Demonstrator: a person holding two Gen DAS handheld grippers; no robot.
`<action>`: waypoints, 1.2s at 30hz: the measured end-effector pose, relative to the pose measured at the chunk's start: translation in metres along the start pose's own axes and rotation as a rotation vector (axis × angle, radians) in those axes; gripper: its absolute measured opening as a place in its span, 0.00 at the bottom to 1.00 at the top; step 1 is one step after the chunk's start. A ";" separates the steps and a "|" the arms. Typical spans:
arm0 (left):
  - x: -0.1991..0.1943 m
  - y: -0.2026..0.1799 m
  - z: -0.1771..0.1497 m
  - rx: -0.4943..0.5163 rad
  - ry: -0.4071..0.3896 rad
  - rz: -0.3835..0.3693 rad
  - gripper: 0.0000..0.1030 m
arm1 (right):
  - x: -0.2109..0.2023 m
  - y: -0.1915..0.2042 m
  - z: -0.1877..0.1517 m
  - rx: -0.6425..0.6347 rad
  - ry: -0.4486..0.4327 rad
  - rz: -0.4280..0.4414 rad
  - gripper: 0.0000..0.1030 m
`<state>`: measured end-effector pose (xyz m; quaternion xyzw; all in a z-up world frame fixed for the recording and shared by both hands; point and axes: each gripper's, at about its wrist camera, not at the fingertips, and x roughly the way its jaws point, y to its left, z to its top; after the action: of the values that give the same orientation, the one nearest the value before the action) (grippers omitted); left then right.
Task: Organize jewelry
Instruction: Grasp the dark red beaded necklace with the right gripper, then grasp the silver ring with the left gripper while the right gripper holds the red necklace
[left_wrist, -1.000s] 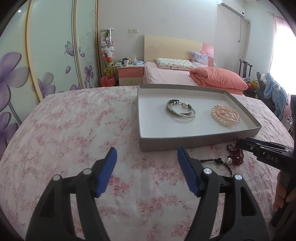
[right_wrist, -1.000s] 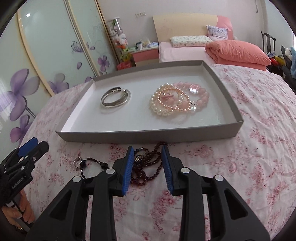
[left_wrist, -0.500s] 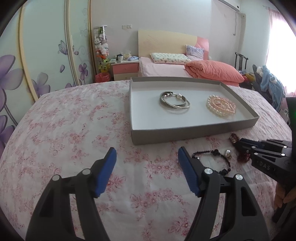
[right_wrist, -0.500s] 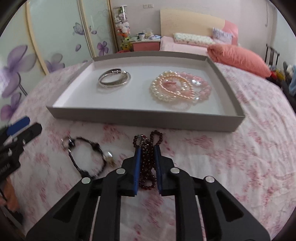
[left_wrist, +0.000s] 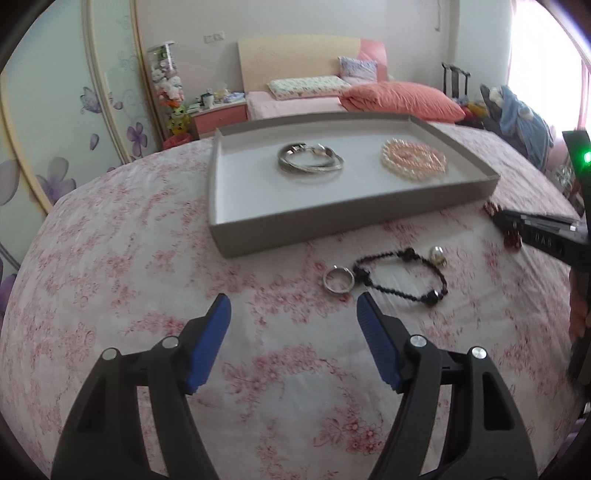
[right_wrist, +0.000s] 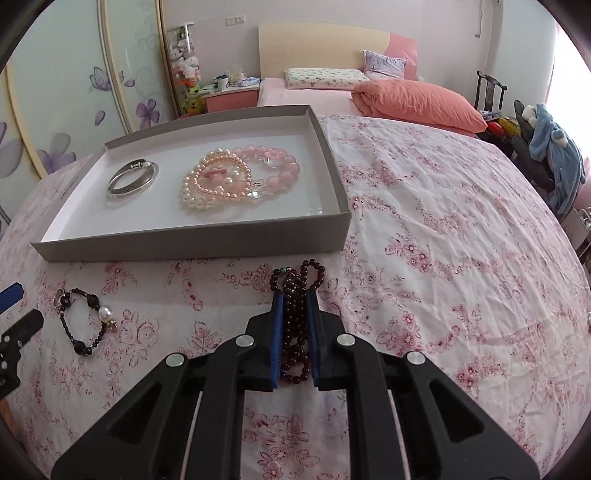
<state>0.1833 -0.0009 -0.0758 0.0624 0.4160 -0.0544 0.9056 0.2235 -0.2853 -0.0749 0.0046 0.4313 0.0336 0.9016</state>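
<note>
My right gripper (right_wrist: 294, 294) is shut on a dark red bead bracelet (right_wrist: 306, 271) that lies on the flowered cloth just in front of the grey tray (right_wrist: 192, 243). Inside the tray lie silver bangles (right_wrist: 133, 179) and pearl and pink bead bracelets (right_wrist: 229, 184). A black cord bracelet (left_wrist: 402, 273) with a pearl charm (left_wrist: 437, 254) and a silver ring (left_wrist: 338, 279) rests on the cloth, a little ahead and to the right of my left gripper (left_wrist: 292, 299). That gripper is open with nothing between its fingers. The right gripper (left_wrist: 496, 218) shows at the right edge of the left wrist view.
The tray (left_wrist: 332, 225) sits on a table covered with a pink flowered cloth (right_wrist: 443, 229). Behind it stand a bed with an orange quilt (right_wrist: 417, 103), a nightstand and a wardrobe with flower prints. A hand (left_wrist: 580, 314) holds the right gripper's handle.
The right gripper's jaws have closed on the dark red beads. The left gripper has come down and forward, bringing the black bracelet and ring into fuller view.
</note>
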 end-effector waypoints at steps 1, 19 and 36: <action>0.003 -0.003 0.000 0.009 0.012 -0.005 0.66 | 0.000 -0.001 0.000 0.002 0.000 0.003 0.12; 0.028 -0.022 0.018 0.007 0.038 -0.025 0.22 | -0.003 -0.005 -0.001 0.019 0.002 0.027 0.13; 0.022 0.017 0.010 -0.115 0.041 0.037 0.22 | -0.003 -0.004 -0.001 0.023 0.002 0.044 0.13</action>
<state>0.2079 0.0129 -0.0849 0.0193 0.4357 -0.0125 0.8998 0.2208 -0.2898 -0.0734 0.0243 0.4325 0.0487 0.9000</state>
